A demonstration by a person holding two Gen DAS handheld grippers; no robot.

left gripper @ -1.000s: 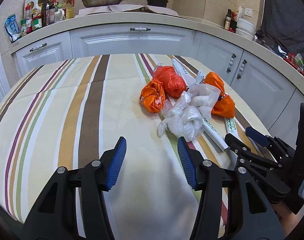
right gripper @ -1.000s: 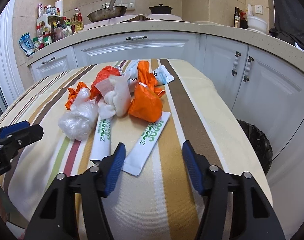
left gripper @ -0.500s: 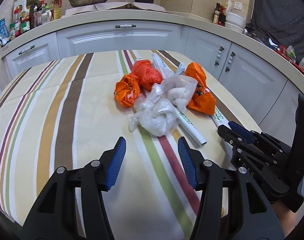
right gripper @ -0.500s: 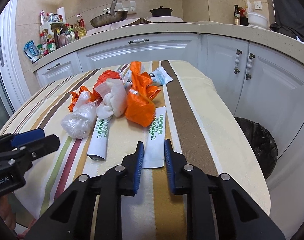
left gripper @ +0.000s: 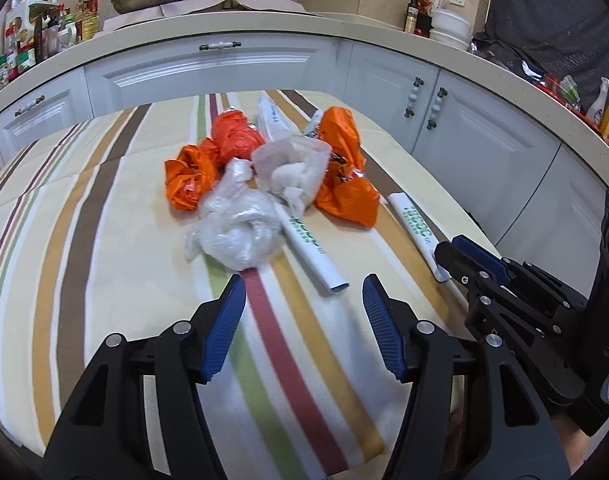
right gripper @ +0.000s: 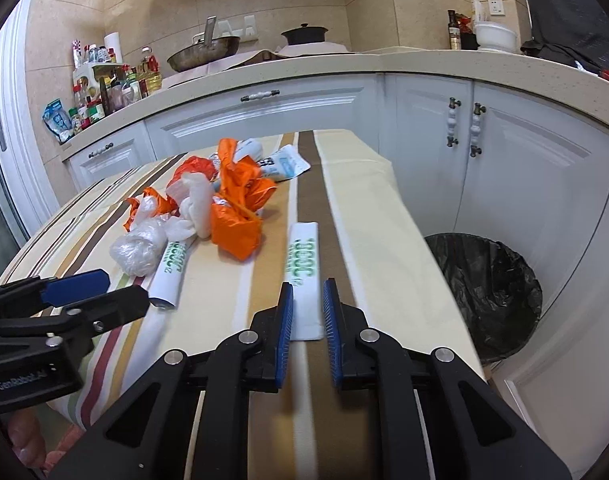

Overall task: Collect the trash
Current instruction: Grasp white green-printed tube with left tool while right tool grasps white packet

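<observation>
Surface: table under striped tablecloth (left gripper: 104, 240) | Centre frame: orange bags (left gripper: 346, 196), clear crumpled plastic bag (left gripper: 236, 232), white wrapper tubes (left gripper: 312, 244) heaped, touching | Lower right: separate flat white wrapper (right gripper: 302, 276)
</observation>
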